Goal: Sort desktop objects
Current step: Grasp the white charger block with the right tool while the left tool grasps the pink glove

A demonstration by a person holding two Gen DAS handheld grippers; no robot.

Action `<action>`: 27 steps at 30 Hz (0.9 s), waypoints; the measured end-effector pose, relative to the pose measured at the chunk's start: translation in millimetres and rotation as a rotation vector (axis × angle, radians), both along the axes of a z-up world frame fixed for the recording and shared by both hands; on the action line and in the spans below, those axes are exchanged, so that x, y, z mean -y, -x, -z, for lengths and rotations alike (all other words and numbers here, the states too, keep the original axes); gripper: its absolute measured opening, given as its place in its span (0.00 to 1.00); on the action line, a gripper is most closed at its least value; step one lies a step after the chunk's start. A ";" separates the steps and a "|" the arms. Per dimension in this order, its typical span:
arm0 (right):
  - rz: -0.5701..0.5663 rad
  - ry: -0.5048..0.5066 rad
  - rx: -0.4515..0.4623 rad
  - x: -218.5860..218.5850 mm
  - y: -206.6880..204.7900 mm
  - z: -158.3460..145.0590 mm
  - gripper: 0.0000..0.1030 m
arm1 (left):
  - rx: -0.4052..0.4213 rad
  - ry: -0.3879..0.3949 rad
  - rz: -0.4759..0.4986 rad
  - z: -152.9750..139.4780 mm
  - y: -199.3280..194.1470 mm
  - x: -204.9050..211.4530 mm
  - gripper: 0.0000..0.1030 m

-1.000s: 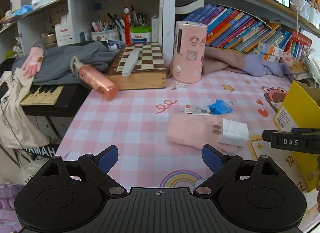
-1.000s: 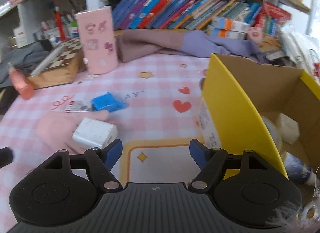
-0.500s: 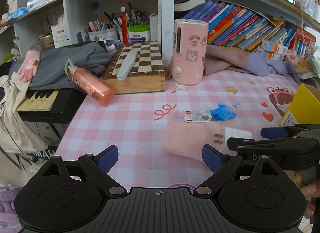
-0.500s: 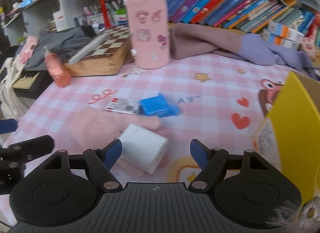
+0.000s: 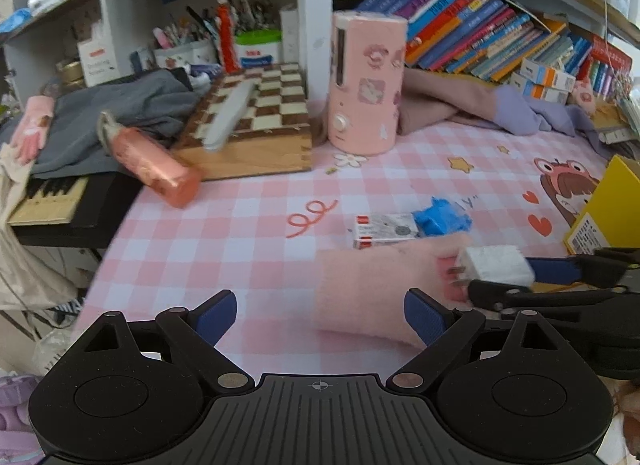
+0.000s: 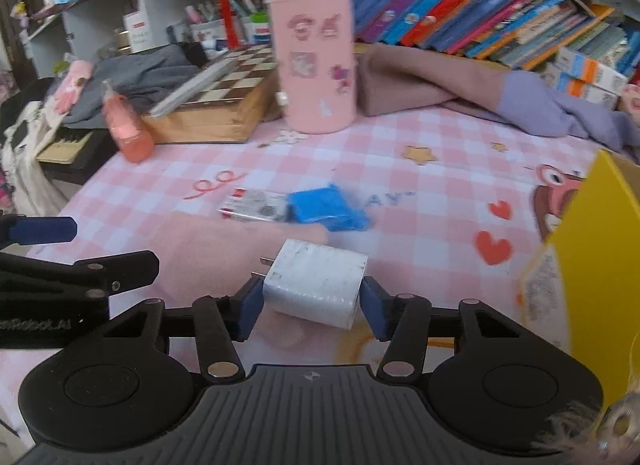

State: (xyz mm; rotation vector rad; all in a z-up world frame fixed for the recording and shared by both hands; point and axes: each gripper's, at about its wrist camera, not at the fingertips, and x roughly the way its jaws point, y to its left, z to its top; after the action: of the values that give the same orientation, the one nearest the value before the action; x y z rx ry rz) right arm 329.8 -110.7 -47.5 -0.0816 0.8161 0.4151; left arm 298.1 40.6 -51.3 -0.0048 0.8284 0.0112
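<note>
My right gripper [image 6: 312, 311] is shut on a white plug charger [image 6: 316, 287], its blue pads pressing both sides. The charger rests over a fluffy pink glove [image 6: 224, 245]. In the left wrist view the charger [image 5: 494, 265] sits between the right gripper's fingers [image 5: 556, 270], on the glove [image 5: 372, 285]. My left gripper [image 5: 320, 311] is open and empty, just in front of the glove. A small card pack [image 6: 252, 205] and a blue crumpled packet [image 6: 326, 211] lie beyond the glove.
A yellow cardboard box [image 6: 596, 265] stands at the right. A pink cylinder [image 5: 366, 83], a chessboard box [image 5: 252, 125], a pink bottle [image 5: 154, 163] and folded clothes [image 6: 460, 89] line the back. A keyboard [image 5: 48, 197] sits off the table's left edge.
My right gripper moved forward to the charger and shut on it. My left gripper stayed open and shifted slightly closer to the glove.
</note>
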 end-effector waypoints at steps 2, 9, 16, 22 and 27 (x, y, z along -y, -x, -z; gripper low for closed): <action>0.031 0.005 -0.010 8.7 0.8 0.0 0.48 | -0.019 0.004 0.020 5.9 -7.4 4.7 0.90; 0.084 0.031 -0.019 27.1 8.7 1.2 0.48 | -0.061 0.018 0.035 23.4 -32.6 15.5 0.90; 0.087 0.053 -0.044 26.9 3.8 7.9 0.52 | -0.086 0.029 0.046 32.9 -41.1 19.2 0.85; 0.067 0.082 -0.047 14.7 -2.7 13.2 0.66 | -0.067 0.040 0.073 28.1 -37.8 18.7 0.42; 0.075 0.089 -0.037 13.3 -4.8 16.1 0.61 | -0.063 0.058 0.067 21.5 -30.5 12.7 0.26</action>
State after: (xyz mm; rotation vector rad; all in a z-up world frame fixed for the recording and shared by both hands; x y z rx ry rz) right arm 334.6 -124.0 -63.6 -0.1256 0.8709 0.3102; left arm 328.6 27.9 -72.8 -0.0313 0.8912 -0.0763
